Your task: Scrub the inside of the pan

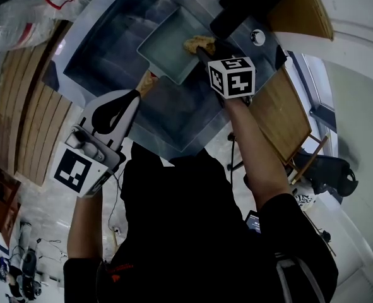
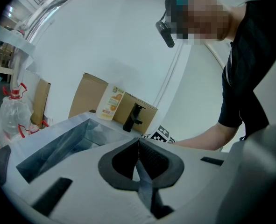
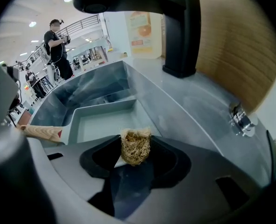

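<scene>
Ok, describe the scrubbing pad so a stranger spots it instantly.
Find the grey steel sink; in it lies a pale rectangular pan with a wooden handle. At the pan's far rim, the right hand-held gripper pinches a tan, wiry fibre pad, the only rough, tangled thing there.

White wall (image 2: pixel 105 41), slatted wooden counter (image 1: pixel 23 106)

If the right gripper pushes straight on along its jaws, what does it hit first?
Probably the pan. The scrubber clamped in the right gripper leads, and the pan's bare floor lies just ahead of it in the sink. Depth is unclear, so contact may be close.
</scene>
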Demonstrator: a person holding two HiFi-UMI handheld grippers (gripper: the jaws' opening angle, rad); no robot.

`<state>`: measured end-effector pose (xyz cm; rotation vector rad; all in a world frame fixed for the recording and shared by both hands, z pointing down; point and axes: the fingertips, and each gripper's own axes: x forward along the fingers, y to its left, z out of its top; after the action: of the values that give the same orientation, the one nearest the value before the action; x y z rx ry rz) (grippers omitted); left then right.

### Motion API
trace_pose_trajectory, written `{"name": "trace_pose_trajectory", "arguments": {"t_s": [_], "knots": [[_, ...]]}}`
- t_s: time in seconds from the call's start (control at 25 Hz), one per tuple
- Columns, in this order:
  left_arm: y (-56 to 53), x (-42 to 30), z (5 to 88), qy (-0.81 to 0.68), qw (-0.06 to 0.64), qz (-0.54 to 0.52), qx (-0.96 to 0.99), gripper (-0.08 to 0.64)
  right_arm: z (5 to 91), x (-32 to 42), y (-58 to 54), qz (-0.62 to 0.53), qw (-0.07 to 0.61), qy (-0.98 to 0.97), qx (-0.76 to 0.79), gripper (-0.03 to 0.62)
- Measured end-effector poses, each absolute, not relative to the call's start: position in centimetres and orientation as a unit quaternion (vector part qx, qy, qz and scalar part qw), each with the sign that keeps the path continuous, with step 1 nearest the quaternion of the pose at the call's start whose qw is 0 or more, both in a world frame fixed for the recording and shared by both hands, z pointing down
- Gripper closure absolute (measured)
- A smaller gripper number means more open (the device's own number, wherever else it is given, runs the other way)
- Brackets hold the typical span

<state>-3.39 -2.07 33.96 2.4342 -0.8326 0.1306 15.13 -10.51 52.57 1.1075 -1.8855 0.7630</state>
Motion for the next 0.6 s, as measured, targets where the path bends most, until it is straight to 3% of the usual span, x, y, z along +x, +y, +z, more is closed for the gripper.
{"name": "trace_pose_trajectory", "arguments": {"t_s": [0.6], "knots": [[0.1,-6.0,31.8,-0.312,0.26,0.029,0.913,0.54,50.9,10.2,-6.1,0.308,0.425,-0.762,0.379,0.4]]}}
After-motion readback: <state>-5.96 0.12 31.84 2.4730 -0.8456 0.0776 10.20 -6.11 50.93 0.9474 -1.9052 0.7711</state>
